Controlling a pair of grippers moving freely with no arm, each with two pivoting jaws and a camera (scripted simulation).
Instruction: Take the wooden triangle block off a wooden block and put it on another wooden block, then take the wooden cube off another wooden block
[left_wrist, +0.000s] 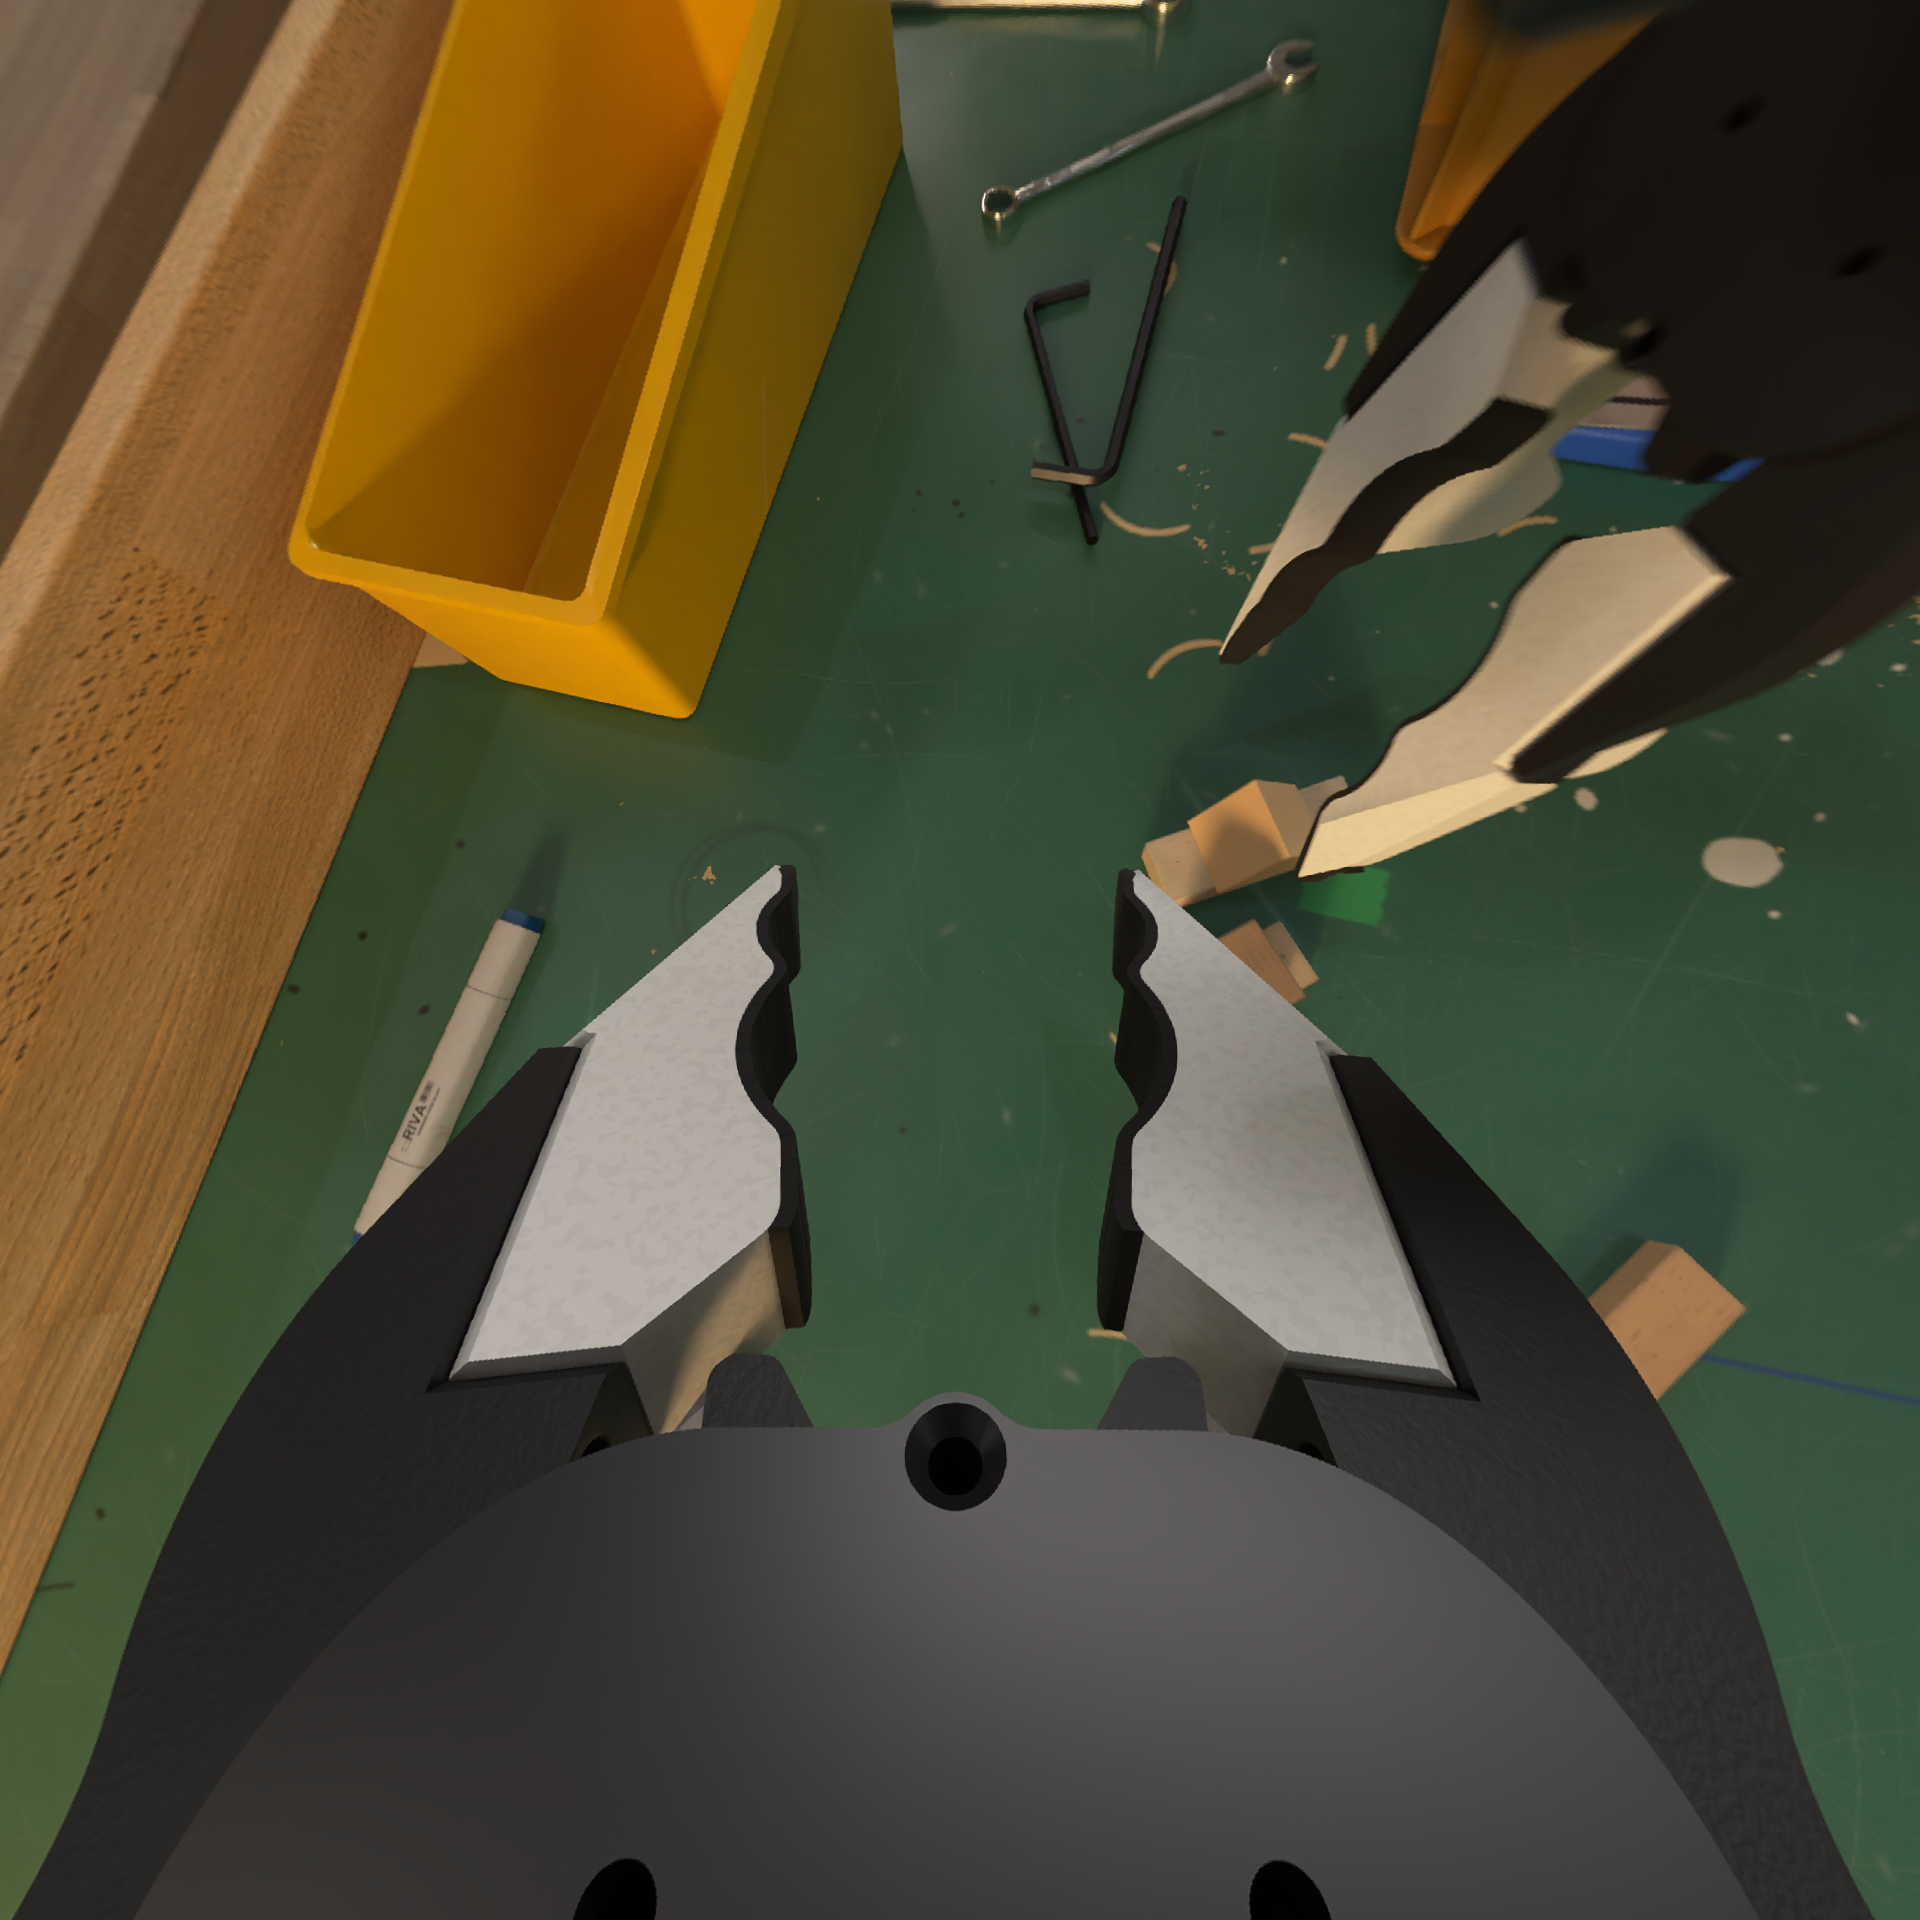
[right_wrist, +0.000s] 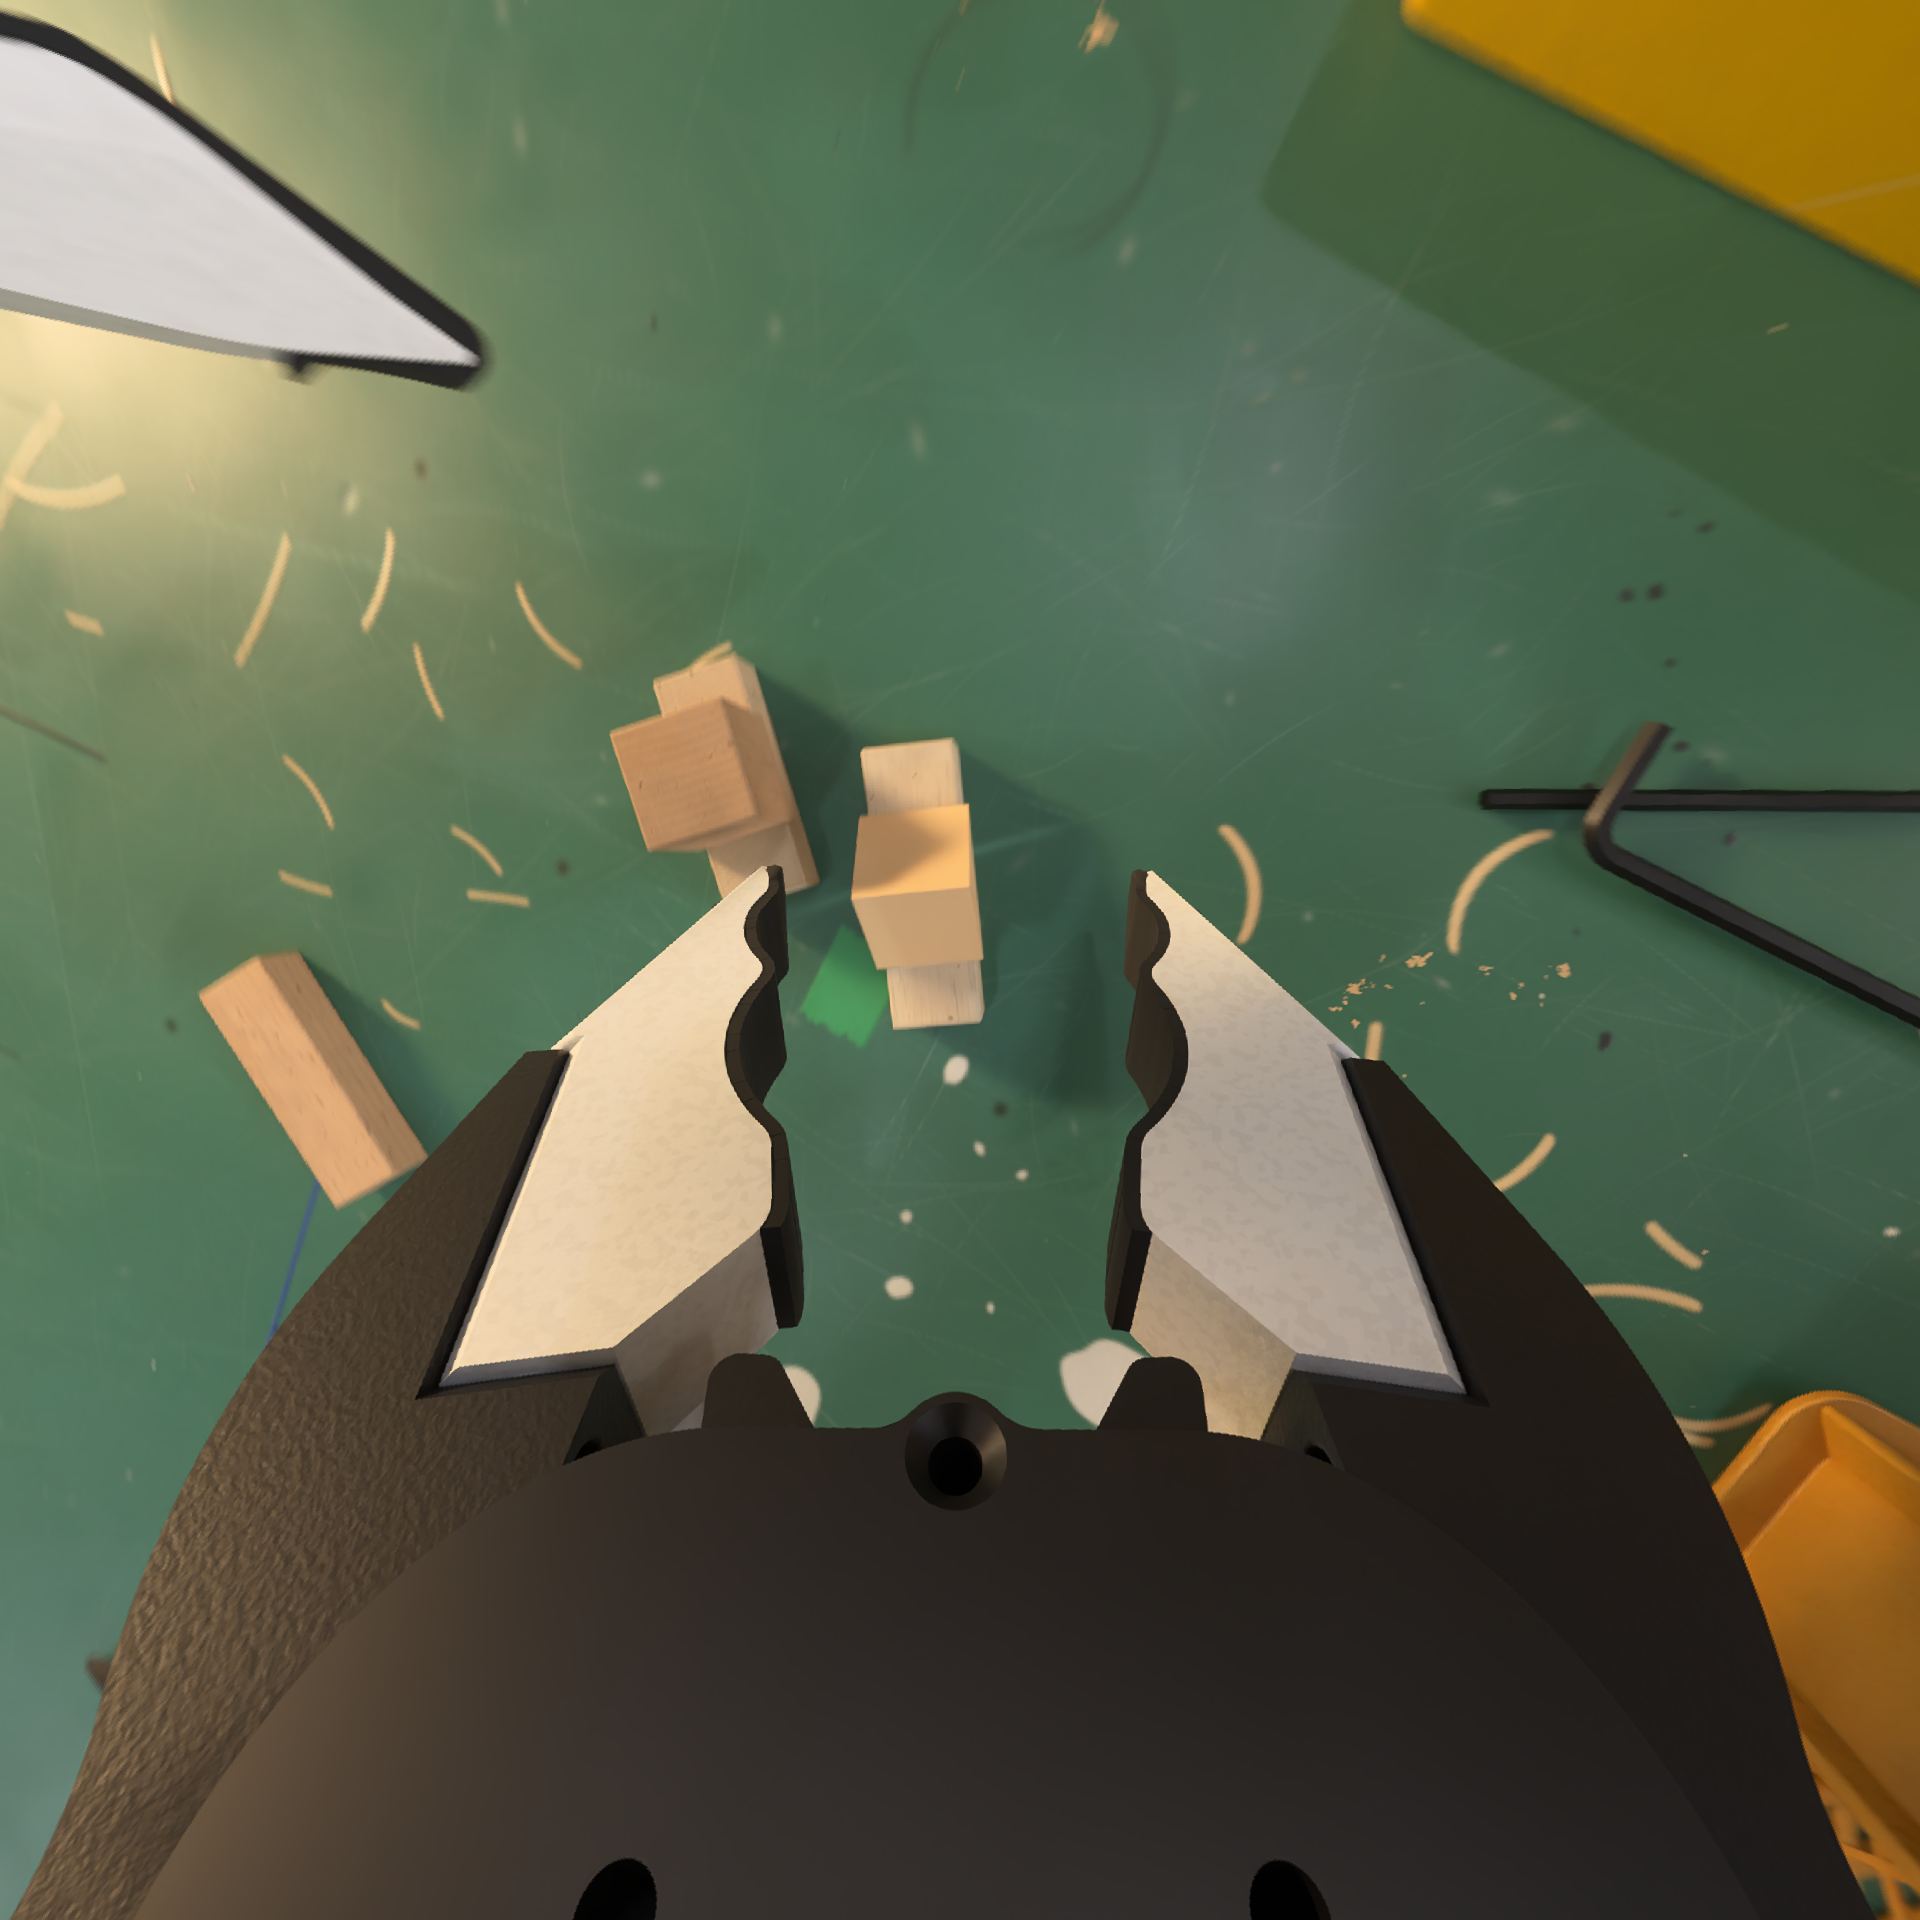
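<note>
Workshop — wrench (left_wrist: 1148, 130), hex keys (left_wrist: 1091, 384), wood shavings (right_wrist: 260, 603).

so the tan wooden cube (right_wrist: 698, 771) sits on a pale block (right_wrist: 777, 844); at its 3 o'clock, the orange-tan triangle block (right_wrist: 916, 883) tops another pale block (right_wrist: 912, 774).

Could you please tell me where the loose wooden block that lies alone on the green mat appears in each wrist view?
Left wrist view: the loose wooden block lies at the lower right, beside the left gripper's body.
Right wrist view: it lies at the left, beside the right gripper's left finger.
Shared landmark: the green tape patch near the stacked blocks.
</note>
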